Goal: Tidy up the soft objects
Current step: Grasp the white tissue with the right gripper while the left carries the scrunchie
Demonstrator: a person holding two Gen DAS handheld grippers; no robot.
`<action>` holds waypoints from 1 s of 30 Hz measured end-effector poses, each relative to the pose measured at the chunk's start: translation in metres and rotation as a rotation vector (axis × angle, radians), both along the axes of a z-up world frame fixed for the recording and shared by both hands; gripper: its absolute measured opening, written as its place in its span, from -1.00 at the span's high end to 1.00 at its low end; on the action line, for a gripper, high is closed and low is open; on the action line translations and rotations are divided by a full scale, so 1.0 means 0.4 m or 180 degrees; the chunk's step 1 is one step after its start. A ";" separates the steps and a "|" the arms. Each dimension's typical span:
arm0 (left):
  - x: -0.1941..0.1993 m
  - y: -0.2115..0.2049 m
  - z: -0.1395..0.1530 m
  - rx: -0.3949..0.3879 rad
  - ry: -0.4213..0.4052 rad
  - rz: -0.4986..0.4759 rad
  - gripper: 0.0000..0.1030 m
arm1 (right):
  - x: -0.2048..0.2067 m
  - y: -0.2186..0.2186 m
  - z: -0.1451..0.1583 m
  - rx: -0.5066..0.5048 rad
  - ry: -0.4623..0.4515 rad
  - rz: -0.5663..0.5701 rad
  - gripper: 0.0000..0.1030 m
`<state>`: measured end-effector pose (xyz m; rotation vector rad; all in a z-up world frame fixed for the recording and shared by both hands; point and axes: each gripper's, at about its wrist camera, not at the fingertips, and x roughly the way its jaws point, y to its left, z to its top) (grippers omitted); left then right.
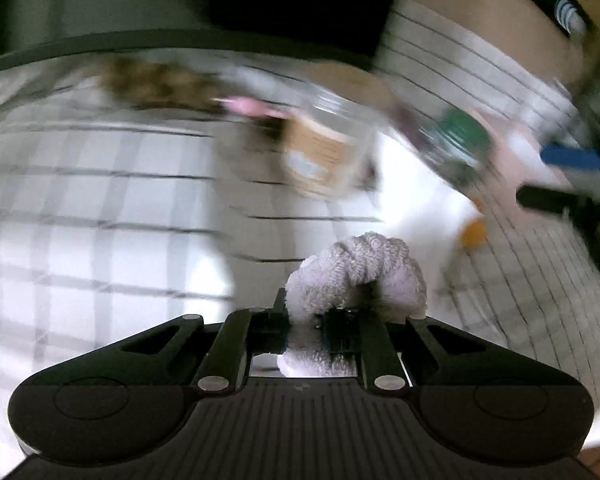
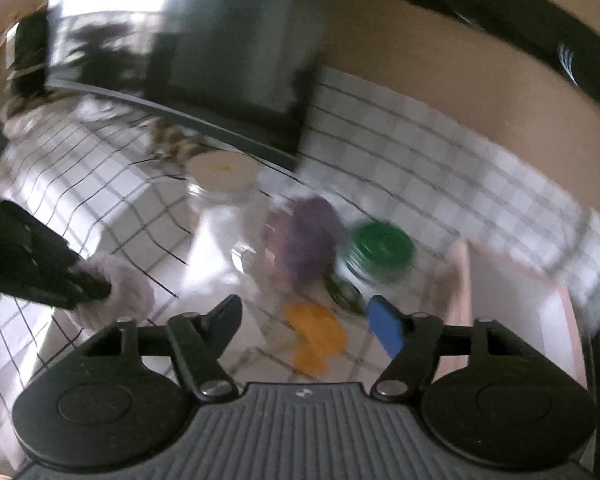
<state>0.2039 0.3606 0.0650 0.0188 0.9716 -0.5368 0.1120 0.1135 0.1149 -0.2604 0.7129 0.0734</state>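
My left gripper [image 1: 304,320] is shut on a fluffy pale lilac scrunchie [image 1: 360,272], which bulges out past the fingertips. The right wrist view shows that same gripper [image 2: 96,286] and scrunchie [image 2: 128,292] at the left, above the checked cloth [image 2: 100,200]. My right gripper [image 2: 304,314] stands open with nothing between its blue pads [image 2: 386,326]. It hovers just over a soft orange piece [image 2: 316,336] lying on the cloth. A purple fluffy scrunchie [image 2: 308,236] sits behind that, beside or inside a clear jar; blur hides which.
A green-lidded jar [image 2: 380,244] stands right of the purple scrunchie, and a clear jar with a cream lid [image 2: 222,172] farther back. A pink-edged open box [image 2: 512,292] is at the right. A leopard-print piece [image 2: 172,140] lies near the table's dark far rim.
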 end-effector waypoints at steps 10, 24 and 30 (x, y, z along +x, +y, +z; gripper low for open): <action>-0.046 0.178 0.100 -0.0336 -0.0222 0.0974 0.64 | 0.175 0.207 -0.109 -0.0239 0.0105 0.0535 -0.01; 0.112 0.139 0.289 -0.0519 -0.0780 0.1086 0.63 | 0.181 0.100 0.168 0.0367 0.0028 0.0636 0.93; 0.178 0.016 0.447 -0.0655 -0.1048 0.1032 0.63 | 0.206 -0.089 0.440 0.0475 -0.0613 0.0280 0.93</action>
